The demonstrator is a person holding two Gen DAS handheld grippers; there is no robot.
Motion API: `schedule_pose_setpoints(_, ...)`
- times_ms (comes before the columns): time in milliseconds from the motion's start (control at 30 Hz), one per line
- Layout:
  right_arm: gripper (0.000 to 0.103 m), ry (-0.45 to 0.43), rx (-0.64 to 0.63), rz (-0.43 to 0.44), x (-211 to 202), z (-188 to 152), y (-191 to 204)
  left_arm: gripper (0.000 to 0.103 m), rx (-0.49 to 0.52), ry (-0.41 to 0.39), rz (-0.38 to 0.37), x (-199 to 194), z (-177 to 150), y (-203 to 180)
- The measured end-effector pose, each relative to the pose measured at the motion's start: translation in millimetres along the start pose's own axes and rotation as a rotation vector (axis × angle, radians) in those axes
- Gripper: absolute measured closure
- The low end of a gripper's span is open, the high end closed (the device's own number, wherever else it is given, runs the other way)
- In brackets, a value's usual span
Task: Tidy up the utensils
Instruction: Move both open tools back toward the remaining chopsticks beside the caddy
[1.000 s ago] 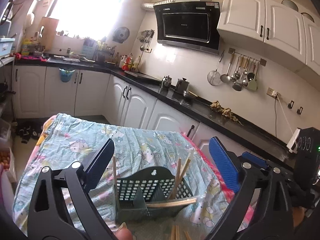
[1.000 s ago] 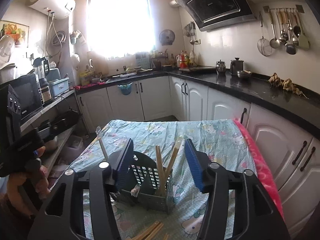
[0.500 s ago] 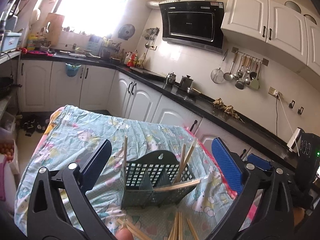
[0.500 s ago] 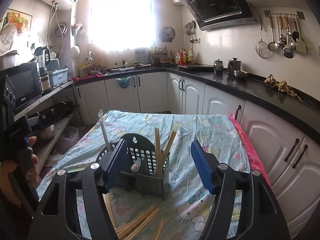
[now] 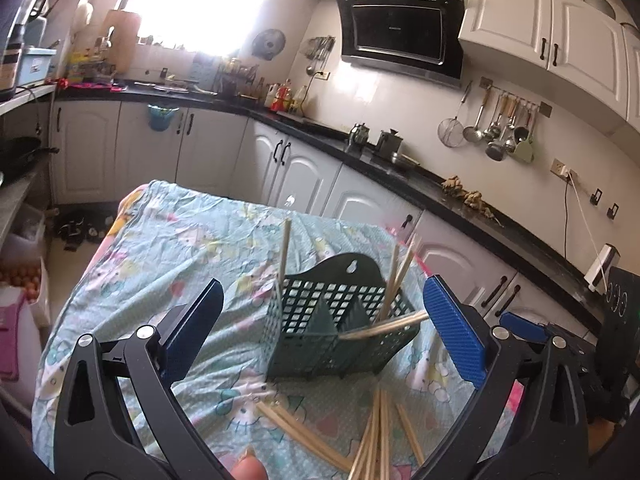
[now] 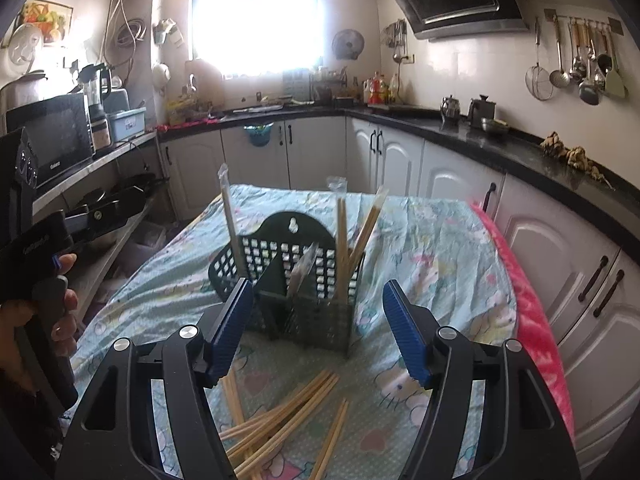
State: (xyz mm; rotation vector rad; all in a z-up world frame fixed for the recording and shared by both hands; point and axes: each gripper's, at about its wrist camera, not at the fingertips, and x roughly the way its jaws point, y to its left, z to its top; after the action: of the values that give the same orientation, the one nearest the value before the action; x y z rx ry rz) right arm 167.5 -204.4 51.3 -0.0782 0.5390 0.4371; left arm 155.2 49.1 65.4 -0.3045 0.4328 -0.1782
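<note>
Chopsticks (image 6: 280, 420) scattered before dark caddy (image 6: 296, 280)

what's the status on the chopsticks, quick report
Left gripper and right gripper open, empty. Loose chopsticks on cloth before the holder. Nothing blocking.

Loose chopsticks (image 6: 280, 412) before holder (image 6: 296, 280)

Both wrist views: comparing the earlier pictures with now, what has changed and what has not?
Both hand-held grippers have come lower and nearer; loose wooden chopsticks on the patterned cloth have entered view. The right hand-held gripper has just been opening, nothing between its pads; the left hand-held gripper is open and empty. The dark green plastic utensil basket and its upright chopsticks stayed put.
</note>
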Motion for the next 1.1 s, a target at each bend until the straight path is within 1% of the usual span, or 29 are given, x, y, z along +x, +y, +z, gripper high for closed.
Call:
schedule_pose_setpoints(300,0.038,0.065,-0.018,0.033,11,-21,14,0.011,-0.032,0.052,0.038,2,-19,15)
schedule_pose_setpoints(467,0.038,0.100,-0.028,0.044,17,-33,19,0.011,-0.024,0.076,0.066,4,-28,19)
schedule_pose_setpoints(833,0.038,0.182,-0.028,0.067,37,-61,21,0.011,-0.048,0.162,0.117,14,-54,34)
schedule_pose_setpoints(933,0.046,0.210,-0.012,0.086,46,-66,21,0.011,-0.075,0.195,0.121,18,-63,42)
schedule_pose_setpoints(1000,0.051,0.233,-0.004,0.090,53,-70,21,0.016,-0.094,0.222,0.121,23,-68,47)
schedule_pose_setpoints(1067,0.054,0.258,0.008,0.101,61,-76,20,0.025,-0.115,0.252,0.121,28,-74,53)
schedule_pose_setpoints(1100,0.055,0.268,0.012,0.103,66,-77,18,0.027,-0.125,0.269,0.118,31,-78,56)
